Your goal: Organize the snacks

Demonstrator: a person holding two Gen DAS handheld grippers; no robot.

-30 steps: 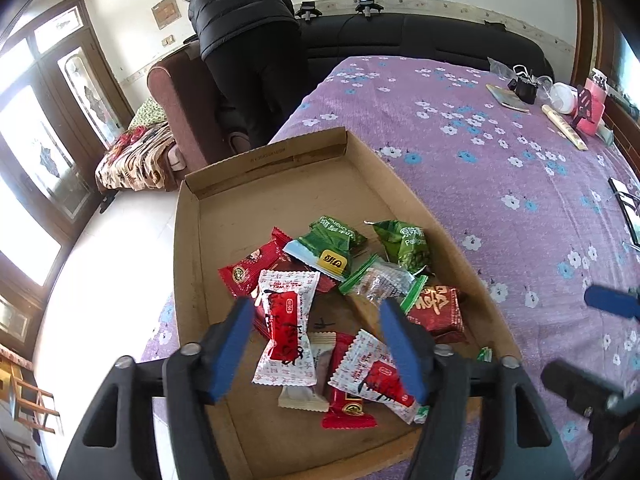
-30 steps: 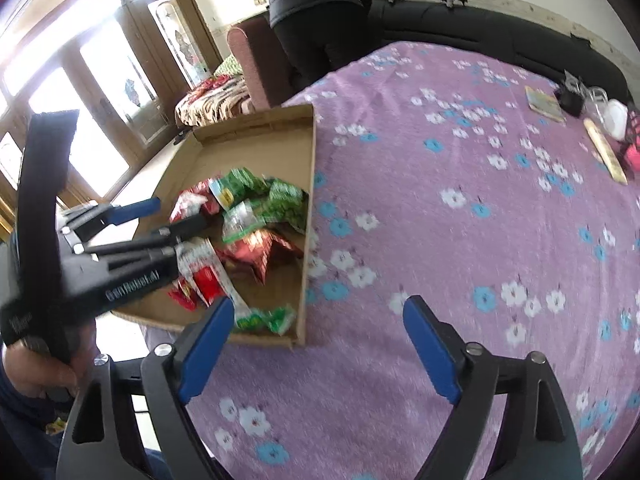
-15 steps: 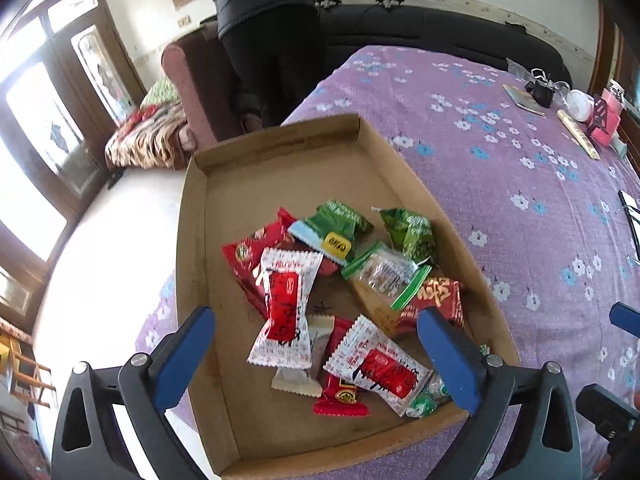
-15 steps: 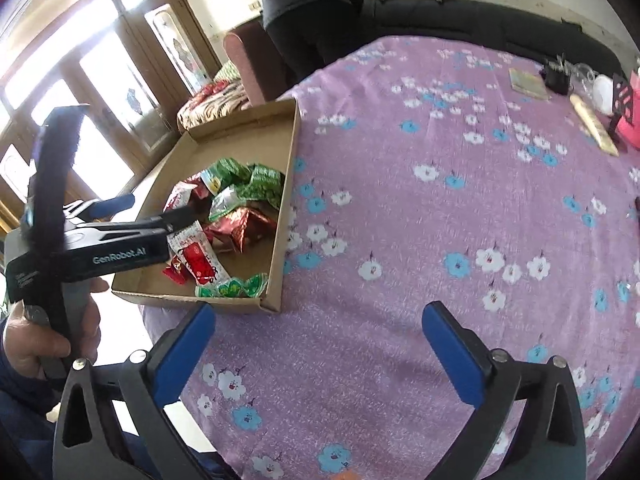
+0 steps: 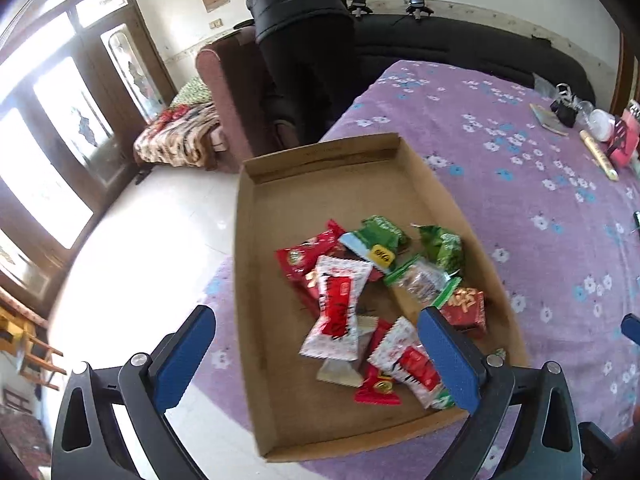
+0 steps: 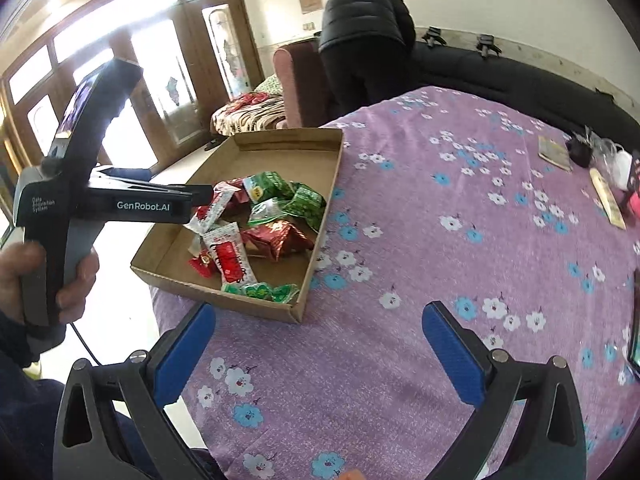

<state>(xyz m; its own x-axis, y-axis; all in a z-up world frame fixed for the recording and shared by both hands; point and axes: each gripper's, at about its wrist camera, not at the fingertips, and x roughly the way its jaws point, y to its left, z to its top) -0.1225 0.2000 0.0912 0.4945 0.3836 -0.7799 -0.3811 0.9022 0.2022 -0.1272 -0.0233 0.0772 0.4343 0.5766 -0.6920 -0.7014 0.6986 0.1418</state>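
A shallow cardboard tray [image 5: 320, 156] lies at the near left corner of the purple flowered tablecloth [image 5: 520, 160]. Loose snack packets are heaped in its near half: a white-and-red one [image 5: 338, 308], green ones [image 5: 380, 236], a red one [image 5: 308, 254], a clear one with green ends [image 5: 420, 280]. My left gripper [image 5: 315, 314] hovers above the heap, open wide and holding nothing. My right gripper [image 6: 318, 312] is open and bare over plain cloth, just right of the tray's near corner [image 6: 296, 312]. In the right wrist view the left gripper [image 6: 168, 184] reaches over the tray [image 6: 288, 134] from the left.
A person in a black jacket [image 5: 300, 40] bends over beyond the table beside a maroon armchair [image 5: 228, 92] and a black sofa [image 5: 460, 48]. A book [image 6: 554, 154], a bag and pink items [image 5: 624, 140] sit at the table's far right. White floor [image 5: 140, 240] lies left.
Both grippers' jaws have spread from partly closed to wide open. The left gripper has drawn back and up from the snacks. The right has backed off, so the tray looks smaller.
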